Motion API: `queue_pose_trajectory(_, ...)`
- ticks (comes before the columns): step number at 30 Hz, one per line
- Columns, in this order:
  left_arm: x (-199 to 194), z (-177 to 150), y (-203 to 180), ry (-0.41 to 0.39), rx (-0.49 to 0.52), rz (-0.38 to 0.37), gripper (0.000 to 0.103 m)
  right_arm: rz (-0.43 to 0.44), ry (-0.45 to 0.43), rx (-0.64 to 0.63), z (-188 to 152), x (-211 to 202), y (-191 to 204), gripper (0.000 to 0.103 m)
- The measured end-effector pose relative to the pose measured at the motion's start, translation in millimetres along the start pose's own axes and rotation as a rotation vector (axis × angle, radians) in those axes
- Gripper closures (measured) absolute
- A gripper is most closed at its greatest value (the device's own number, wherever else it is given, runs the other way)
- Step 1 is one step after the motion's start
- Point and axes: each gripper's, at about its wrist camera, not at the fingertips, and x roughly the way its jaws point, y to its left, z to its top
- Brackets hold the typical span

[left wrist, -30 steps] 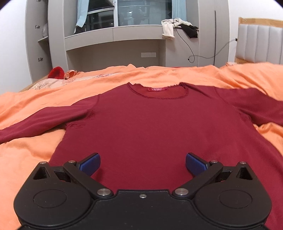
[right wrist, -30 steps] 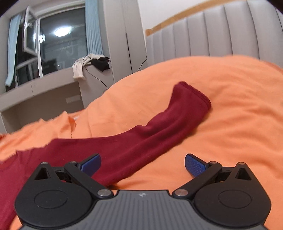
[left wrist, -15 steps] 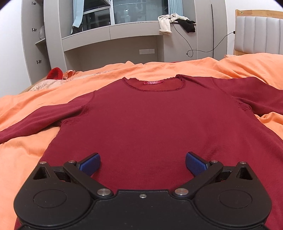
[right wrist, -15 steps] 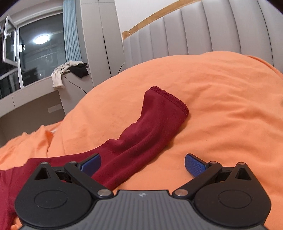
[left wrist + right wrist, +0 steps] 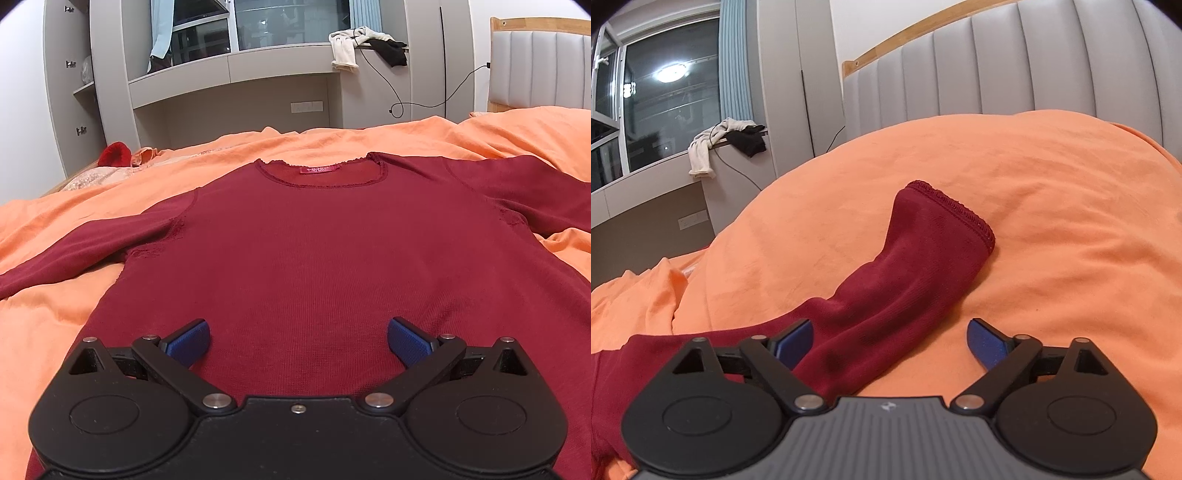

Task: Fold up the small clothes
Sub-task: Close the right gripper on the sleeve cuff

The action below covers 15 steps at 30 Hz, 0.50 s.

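Shirt [image 5: 314, 258] hem hidden behind left gripper [image 5: 298, 341]; sleeves cut off

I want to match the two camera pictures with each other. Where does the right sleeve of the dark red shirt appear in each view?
Left wrist view: the right sleeve runs off the right edge, past the shoulder seam; its cuff is out of frame.
Right wrist view: the same sleeve lies diagonally across the centre on the orange bedding, cuff up right.
Shared landmark: the white and black clothes on the window ledge.
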Motion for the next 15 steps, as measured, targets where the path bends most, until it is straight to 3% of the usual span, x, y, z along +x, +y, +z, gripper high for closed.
queue_pose_trajectory(6, 0.1, 0.0, -0.2, 0.0, 0.001, 0.001, 0.001, 0.015, 0.0, 0.022, -0.4, 8.6, 0.8, 0.025)
queue_pose_trajectory(12, -1.5, -1.3, 0.3, -0.006, -0.001, 0.002, 0.001, 0.023, -0.006, 0.077, -2.4, 14.9, -5.4, 0.054)
queue_pose_trajectory(14, -2.1, -1.8, 1.8, -0.005, -0.008, 0.0, 0.0, 0.044, -0.004, 0.098, -3.3, 16.7, -7.4, 0.073)
queue_pose_trajectory(15, -2.1, -1.5, 2.6, -0.003, -0.012, -0.002, 0.001, 0.045, 0.0, 0.107, -3.8, 17.6, -8.0, 0.077)
